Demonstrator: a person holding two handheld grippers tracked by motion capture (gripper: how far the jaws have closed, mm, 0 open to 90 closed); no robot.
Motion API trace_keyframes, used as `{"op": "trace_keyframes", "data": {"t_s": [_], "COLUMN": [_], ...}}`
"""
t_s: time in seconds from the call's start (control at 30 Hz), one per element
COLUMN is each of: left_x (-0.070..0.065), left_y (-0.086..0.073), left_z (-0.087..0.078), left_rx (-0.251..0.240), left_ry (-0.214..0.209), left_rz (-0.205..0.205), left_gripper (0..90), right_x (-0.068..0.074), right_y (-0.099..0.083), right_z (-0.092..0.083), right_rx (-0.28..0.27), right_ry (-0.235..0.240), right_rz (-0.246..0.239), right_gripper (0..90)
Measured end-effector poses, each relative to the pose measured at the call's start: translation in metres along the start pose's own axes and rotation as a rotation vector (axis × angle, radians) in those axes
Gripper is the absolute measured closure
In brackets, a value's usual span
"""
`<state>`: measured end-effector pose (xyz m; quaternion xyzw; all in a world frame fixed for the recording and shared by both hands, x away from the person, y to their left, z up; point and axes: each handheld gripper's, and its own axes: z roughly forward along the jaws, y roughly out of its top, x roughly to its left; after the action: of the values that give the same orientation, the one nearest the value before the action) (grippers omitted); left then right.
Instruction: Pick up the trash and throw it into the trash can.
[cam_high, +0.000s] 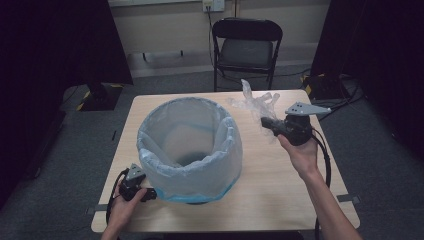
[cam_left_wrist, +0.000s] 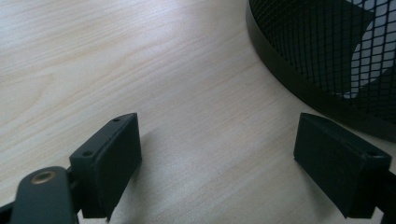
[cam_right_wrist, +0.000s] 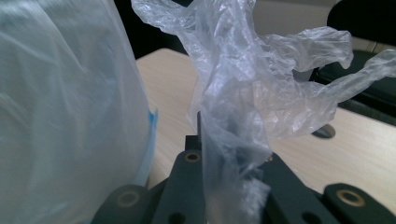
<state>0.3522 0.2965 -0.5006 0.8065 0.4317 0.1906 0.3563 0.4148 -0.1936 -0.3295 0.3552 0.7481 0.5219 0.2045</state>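
A round black mesh bin (cam_high: 190, 150) stands mid-table, lined with a pale blue plastic bag (cam_high: 220, 165) folded over its rim. My right gripper (cam_high: 266, 123) is held above the table to the bin's right, shut on a crumpled clear plastic glove (cam_high: 252, 102) whose fingers stick up. In the right gripper view the glove (cam_right_wrist: 243, 93) rises from between the closed jaws, with the lined bin (cam_right_wrist: 60, 116) at the left. My left gripper (cam_high: 150, 195) rests low at the bin's front left foot. Its jaws stand wide apart over bare wood, and the mesh bin wall (cam_left_wrist: 327, 60) shows at upper right.
The wooden table (cam_high: 280, 190) has bare room at the front right and back left. A black folding chair (cam_high: 246, 47) stands behind the table's far edge. Dark curtains hang on both sides, and cables lie on the floor at the right.
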Motion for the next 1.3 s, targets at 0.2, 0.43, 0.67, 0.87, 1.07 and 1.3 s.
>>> {"op": "trace_keyframes", "data": {"t_s": [0.2, 0.43, 0.67, 0.87, 1.07, 1.3], "left_x": [0.000, 0.000, 0.000, 0.000, 0.000, 0.000], "left_y": [0.000, 0.000, 0.000, 0.000, 0.000, 0.000], "left_z": [0.000, 0.000, 0.000, 0.000, 0.000, 0.000], "left_rx": [0.000, 0.000, 0.000, 0.000, 0.000, 0.000], "left_ry": [0.000, 0.001, 0.000, 0.001, 0.001, 0.000], "left_rz": [0.000, 0.000, 0.000, 0.000, 0.000, 0.000], "left_gripper": [14.5, 14.5, 14.5, 14.5, 14.5, 14.5], "right_x": [0.011, 0.034, 0.054, 0.075, 0.093, 0.112], "right_y": [0.027, 0.058, 0.074, 0.090, 0.101, 0.107], "right_z": [-0.009, -0.015, -0.011, -0.002, 0.015, 0.039], "right_rx": [-0.063, -0.107, -0.141, -0.134, -0.113, -0.059], "right_ry": [0.075, 0.168, 0.291, 0.367, 0.417, 0.481], "right_rz": [-0.022, -0.044, -0.052, -0.076, -0.088, -0.126], "right_gripper": [89.0, 89.0, 89.0, 88.9, 88.9, 81.3]}}
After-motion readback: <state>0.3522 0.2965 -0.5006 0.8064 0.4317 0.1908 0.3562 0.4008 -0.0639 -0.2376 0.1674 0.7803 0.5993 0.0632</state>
